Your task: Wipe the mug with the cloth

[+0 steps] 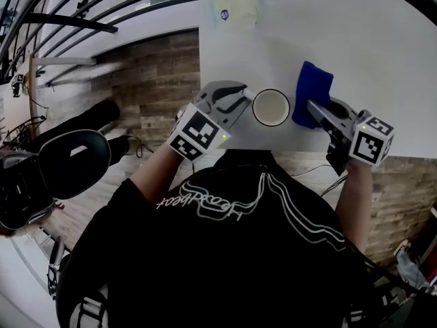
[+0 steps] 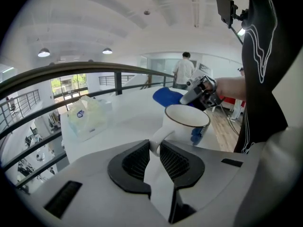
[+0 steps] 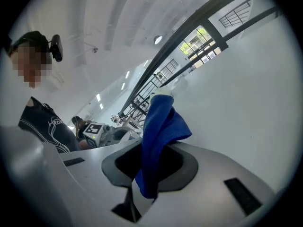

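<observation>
Locate the white mug [image 1: 271, 107] upright on the table [image 1: 355, 39], close to the near edge. Observe the left gripper [image 1: 246, 100] at the mug's left, jaws clenched on the handle [image 2: 156, 143]. Observe the right gripper [image 1: 311, 109] just right of the mug, jaws grasping the blue cloth [image 1: 313, 91], bunched beside the mug. Note the plastic bag [image 1: 235, 5] beyond the mug, well apart

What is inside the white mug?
Nothing: the head view shows the mug bare and pale inside. In the left gripper view its wall hides the bottom.
</observation>
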The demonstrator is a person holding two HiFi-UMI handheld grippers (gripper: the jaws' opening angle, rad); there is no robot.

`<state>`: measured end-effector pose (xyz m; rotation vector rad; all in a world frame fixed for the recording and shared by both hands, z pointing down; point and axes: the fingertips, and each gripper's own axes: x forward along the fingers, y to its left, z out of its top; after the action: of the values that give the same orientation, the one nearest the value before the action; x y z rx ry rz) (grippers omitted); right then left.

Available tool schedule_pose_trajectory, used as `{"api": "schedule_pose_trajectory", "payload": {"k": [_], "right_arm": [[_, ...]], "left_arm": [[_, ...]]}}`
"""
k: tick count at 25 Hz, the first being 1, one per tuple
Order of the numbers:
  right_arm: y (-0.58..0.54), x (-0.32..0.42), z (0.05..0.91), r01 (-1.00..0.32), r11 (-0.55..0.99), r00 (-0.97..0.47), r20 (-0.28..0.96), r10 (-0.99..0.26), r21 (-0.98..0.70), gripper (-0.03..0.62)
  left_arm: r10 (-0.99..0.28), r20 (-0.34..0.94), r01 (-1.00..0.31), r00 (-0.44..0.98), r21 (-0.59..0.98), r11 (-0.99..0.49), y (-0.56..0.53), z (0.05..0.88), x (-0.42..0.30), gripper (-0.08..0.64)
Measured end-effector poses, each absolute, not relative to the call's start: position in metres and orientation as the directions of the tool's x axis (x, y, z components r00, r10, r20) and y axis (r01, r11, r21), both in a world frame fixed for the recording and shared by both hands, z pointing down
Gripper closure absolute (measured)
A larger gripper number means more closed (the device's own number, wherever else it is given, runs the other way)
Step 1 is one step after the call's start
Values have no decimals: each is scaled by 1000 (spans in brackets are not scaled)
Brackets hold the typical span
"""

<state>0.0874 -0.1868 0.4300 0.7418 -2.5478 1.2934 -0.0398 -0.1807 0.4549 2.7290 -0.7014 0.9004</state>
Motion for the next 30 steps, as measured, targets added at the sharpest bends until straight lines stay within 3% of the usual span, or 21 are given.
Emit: {"api": "schedule_pose_trajectory", "payload": {"k": [10,24,30], "right_arm": [[-221,72,384,-341,616,-940,242,-242,-710,528],[-240,41,398,-215,697,-956,294,-7,-684,528],[-240,27,416,-200,738,-924,376,77,-644,528]], "left_arm": [[-370,605,-514,705,76,-855,-215,448,-35,489],[-370,600,-552,710,147,-820,-236,444,-28,491],[-398,601,-581,693,139,-802,-233,444,-27,499]]}}
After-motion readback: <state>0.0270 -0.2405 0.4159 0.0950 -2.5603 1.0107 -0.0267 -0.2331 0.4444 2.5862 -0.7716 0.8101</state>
